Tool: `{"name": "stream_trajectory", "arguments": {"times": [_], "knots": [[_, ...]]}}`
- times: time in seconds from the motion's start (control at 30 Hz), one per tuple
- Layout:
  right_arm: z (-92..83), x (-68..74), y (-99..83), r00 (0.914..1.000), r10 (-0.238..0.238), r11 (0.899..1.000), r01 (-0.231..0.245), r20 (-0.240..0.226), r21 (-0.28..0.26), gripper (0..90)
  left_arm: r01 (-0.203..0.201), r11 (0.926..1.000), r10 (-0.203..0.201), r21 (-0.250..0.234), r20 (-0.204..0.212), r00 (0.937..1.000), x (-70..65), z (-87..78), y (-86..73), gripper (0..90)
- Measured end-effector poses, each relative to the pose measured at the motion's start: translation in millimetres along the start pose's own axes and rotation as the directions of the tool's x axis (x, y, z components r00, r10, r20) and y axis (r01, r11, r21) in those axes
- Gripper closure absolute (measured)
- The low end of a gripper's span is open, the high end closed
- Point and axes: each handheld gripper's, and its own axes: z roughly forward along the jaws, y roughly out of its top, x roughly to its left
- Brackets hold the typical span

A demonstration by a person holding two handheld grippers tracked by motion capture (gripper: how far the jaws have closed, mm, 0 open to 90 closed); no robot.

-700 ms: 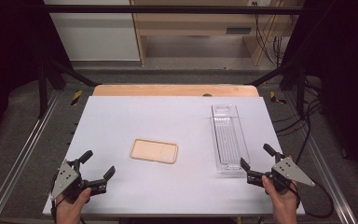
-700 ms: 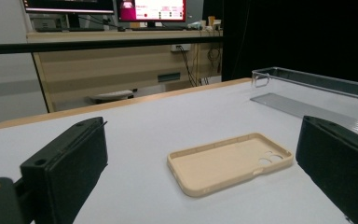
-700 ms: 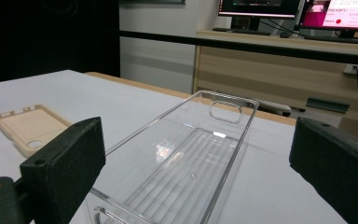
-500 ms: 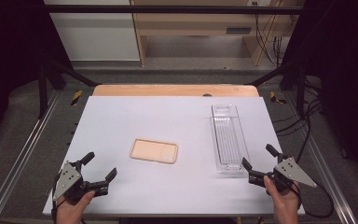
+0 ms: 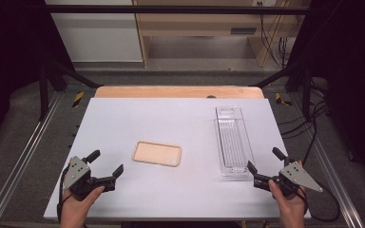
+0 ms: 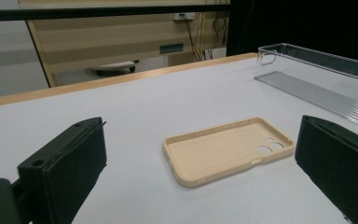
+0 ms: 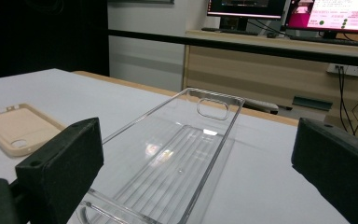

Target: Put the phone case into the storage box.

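Evidently light and slightly bendy, the phone case (image 5: 157, 154) lying flat mid-table is best pinched by its raised rim, while both the left gripper (image 5: 105, 169) and right gripper (image 5: 264, 166) are held wide open, empty.

light: even, bright overhead | surroundings: dark | glare: on clear tray (image 7: 177, 158) | focus: soft

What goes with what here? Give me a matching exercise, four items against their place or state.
Items:
1. beige rectangular phone case
2. clear long plastic tray
3. left gripper
4. right gripper

States:
A. open, just short of the tray's near end
B. lying open side up, mid-table
C. open, near the table's near-left corner
D. lengthwise along the table's right side

Pairs: 1-B, 2-D, 3-C, 4-A
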Motion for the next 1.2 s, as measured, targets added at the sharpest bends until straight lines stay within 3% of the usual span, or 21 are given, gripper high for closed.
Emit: {"name": "stream_trajectory", "arguments": {"times": [0.23,0.5,0.8,1.2], "knots": [[1.1,1.1,-0.5,1.0000,-0.005,1.000,0.005,0.006,0.004,2.4,0.001,0.9996,-0.001,0.029,0.001,1.0000,1.4,15.2,10.6,1.5],[0.6,-1.4,-0.9,0.9999,0.005,1.000,-0.005,0.016,-0.003,2.3,-0.017,0.9967,0.015,0.080,0.019,0.9997,-9.5,47.1,23.1,1.6],[0.9,-1.0,-1.4,0.9999,0.002,1.000,-0.002,0.013,-0.002,2.3,-0.054,0.9856,0.045,0.160,0.058,0.9973,-34.6,88.9,27.7,1.9],[1.3,0.2,-1.5,0.9999,0.001,1.000,-0.001,0.012,0.002,2.3,-0.053,0.9716,0.033,0.231,0.086,0.9957,-53.6,116.5,22.6,2.3]]}}
